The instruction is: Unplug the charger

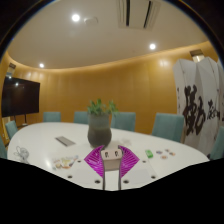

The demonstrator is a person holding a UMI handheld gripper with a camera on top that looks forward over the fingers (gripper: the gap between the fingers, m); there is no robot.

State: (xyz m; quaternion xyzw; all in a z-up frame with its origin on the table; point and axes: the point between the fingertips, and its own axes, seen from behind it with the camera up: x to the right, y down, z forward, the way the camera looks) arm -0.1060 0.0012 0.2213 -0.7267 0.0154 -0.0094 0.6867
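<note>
I see the hand-held gripper (110,160) low in the gripper view, its two magenta pads (97,160) angled in toward each other around a small white block-shaped object (112,155). By its shape and the task I take this for the charger, though I cannot confirm any plug or cable. Both pads appear to press on its sides, so I record the fingers as pinched on it. Below it a white ribbed part of the gripper body is visible.

Beyond the fingers lies a large white oval tabletop (60,135). Directly past the white block stands a grey vase holding a green leafy plant (99,122), upright. To the left of the fingers I note a few small pale items (66,160) on the tabletop, too small to identify, and further back a flat dark rectangular object (64,141). To the right are some small items, one greenish (150,153), also unclear.

Light blue chairs (167,125) stand around the far side of the tabletop. A dark wall-mounted screen (20,96) hangs on the curved wooden wall at left. At right stands a white banner with large dark characters (197,105). Round ceiling lights (75,17) are lit overhead.
</note>
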